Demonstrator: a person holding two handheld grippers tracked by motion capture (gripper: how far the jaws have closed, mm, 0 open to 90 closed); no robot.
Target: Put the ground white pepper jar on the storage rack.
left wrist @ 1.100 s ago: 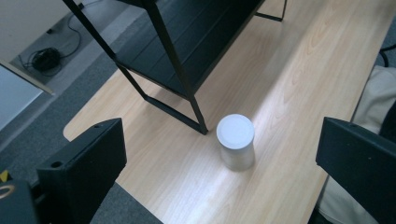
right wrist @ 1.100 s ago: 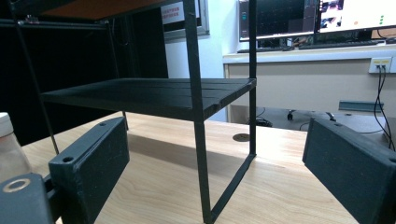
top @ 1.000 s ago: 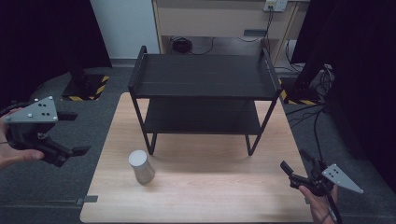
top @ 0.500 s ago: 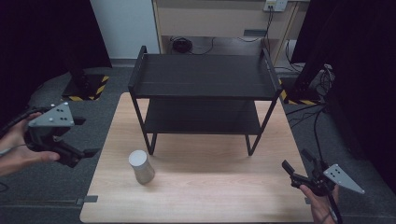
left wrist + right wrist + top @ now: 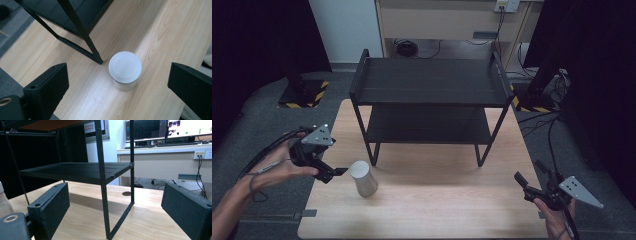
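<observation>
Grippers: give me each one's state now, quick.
Left gripper: open, holding nothing, jaws apart and short of the white jar.
Right gripper: open, holding nothing, facing the black shelf rack.

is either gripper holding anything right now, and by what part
Nothing is held. The left gripper has its jaws wide open, apart from the frosted white cylindrical jar; the right gripper is open too.

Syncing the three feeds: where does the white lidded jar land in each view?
High view: white lidded jar stands lower left on the wooden table, just right of the left claw.
Left gripper view: centre frame, between the open jaws, seen from above.
Right gripper view: a pale sliver at the far left edge, likely the jar.
Shared landmark: the black two-tier shelf's front left leg, close beside the jar.
</observation>
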